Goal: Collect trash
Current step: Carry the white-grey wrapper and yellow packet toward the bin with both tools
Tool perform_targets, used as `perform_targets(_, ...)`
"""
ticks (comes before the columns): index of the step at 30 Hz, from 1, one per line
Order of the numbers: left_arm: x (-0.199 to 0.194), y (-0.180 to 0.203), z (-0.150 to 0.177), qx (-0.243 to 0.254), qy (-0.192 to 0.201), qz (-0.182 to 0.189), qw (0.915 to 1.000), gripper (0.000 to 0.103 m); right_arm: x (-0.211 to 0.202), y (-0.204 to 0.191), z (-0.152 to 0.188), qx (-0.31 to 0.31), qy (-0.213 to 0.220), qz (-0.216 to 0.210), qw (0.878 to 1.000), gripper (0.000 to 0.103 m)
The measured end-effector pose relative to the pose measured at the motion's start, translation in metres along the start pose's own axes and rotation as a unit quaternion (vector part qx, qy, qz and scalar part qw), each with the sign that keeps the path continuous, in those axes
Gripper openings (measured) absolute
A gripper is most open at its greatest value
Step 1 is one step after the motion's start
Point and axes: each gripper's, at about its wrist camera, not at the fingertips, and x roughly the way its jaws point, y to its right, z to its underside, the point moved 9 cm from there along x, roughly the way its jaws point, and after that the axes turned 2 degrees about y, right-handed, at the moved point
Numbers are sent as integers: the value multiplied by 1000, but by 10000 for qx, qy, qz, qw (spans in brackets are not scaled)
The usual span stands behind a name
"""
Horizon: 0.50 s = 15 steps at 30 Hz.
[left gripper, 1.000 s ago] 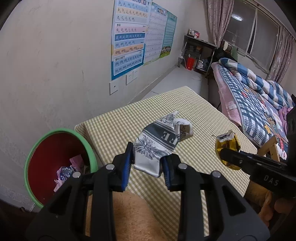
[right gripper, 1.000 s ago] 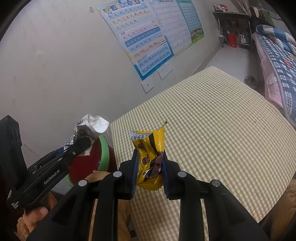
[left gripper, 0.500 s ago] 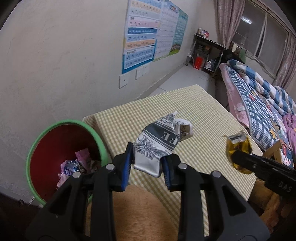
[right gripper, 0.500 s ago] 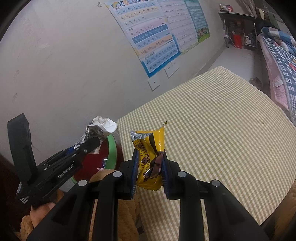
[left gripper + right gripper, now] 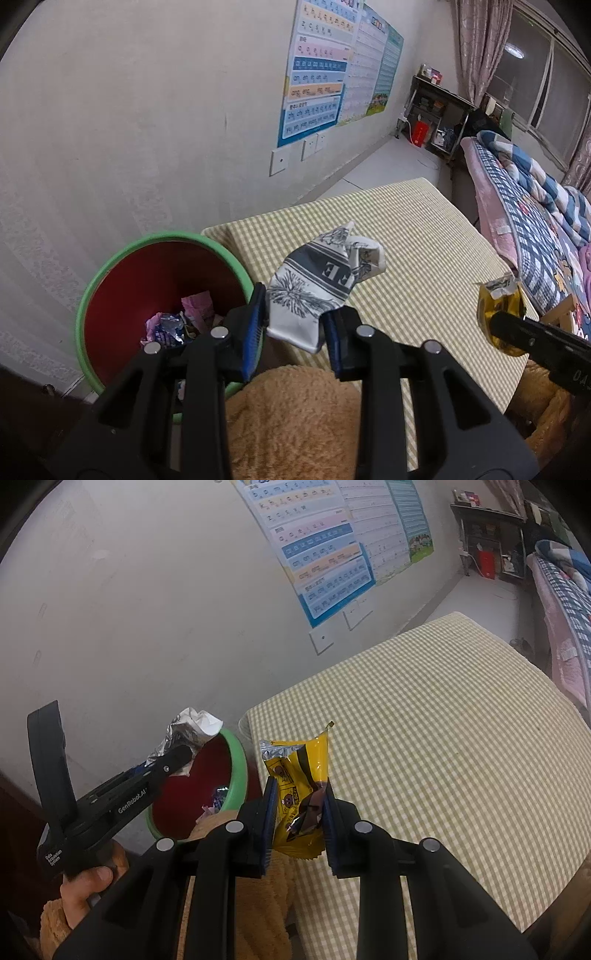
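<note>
Two tools, each clenched on one wrapper: the left tool point(image 5: 295, 325) grips a crumpled white-grey wrapper point(image 5: 321, 284) beside one round green-rimmed bin point(image 5: 110, 266), the right tool point(image 5: 299, 808) a glossy yellow wrapper point(image 5: 299, 775) over the checked desk point(image 5: 443, 720).

My black tongs point(image 5: 297, 325) carry blue ribbed pads point(image 5: 255, 328), silver round screws point(image 5: 234, 827), white lettering, and I wear fuzzy tan sleeves point(image 5: 55, 919).
</note>
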Motion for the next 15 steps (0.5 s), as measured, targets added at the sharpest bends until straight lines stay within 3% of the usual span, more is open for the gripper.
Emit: perform_targets(15,-1,-32,7,-264,-71,-131,9995,29,3,-19,10,-235,-63,-60,9997,23)
